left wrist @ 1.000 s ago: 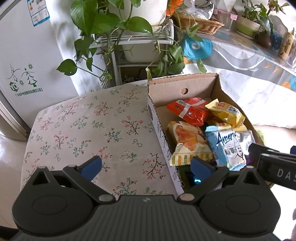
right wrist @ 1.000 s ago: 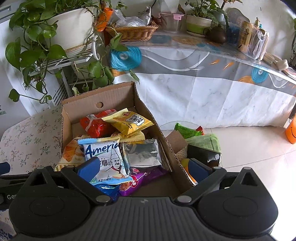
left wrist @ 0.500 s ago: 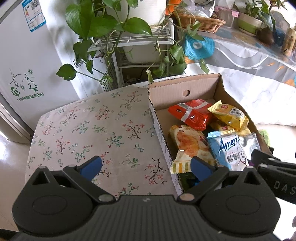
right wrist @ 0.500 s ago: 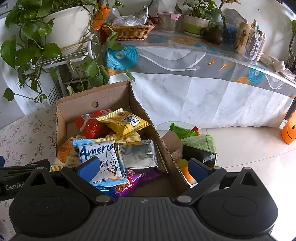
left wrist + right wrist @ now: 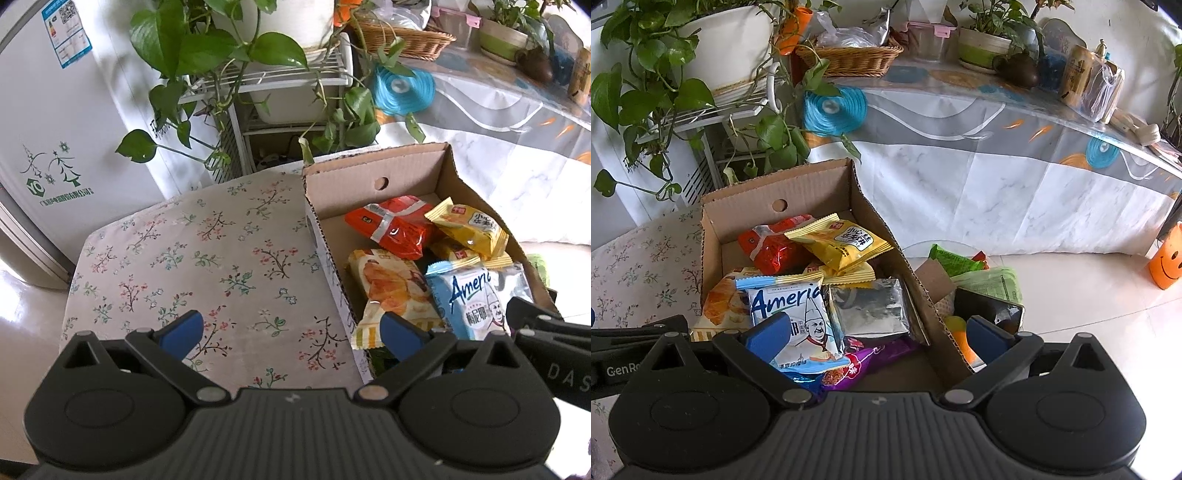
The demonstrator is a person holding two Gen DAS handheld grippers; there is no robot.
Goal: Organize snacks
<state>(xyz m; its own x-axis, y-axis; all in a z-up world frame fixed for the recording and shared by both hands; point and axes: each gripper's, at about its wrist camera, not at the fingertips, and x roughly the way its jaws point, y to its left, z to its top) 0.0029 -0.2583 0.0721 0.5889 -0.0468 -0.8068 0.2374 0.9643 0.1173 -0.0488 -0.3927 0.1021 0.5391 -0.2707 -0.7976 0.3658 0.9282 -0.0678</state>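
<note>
Matt corrugated cardboard box (image 5: 864, 206), glossy plastic snack packets (image 5: 846, 243), crinkled silver foil pouch (image 5: 871, 306).

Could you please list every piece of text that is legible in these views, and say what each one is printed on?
"Americ": light blue snack packet with a chef drawing, in the cardboard box.
"GenRo": black left gripper body, cut off.
"DAS": black right gripper body, cut off.
Chinese print on the yellow snack packet and white fridge's green logo: too small to read.

A wicker basket (image 5: 849, 59) sits on a long table with a marbled cloth (image 5: 1015, 192). Left of it a trailing plant (image 5: 221, 44) stands on a white rack (image 5: 258, 85). An orange pumpkin pot (image 5: 1165, 260) is on the floor.
</note>
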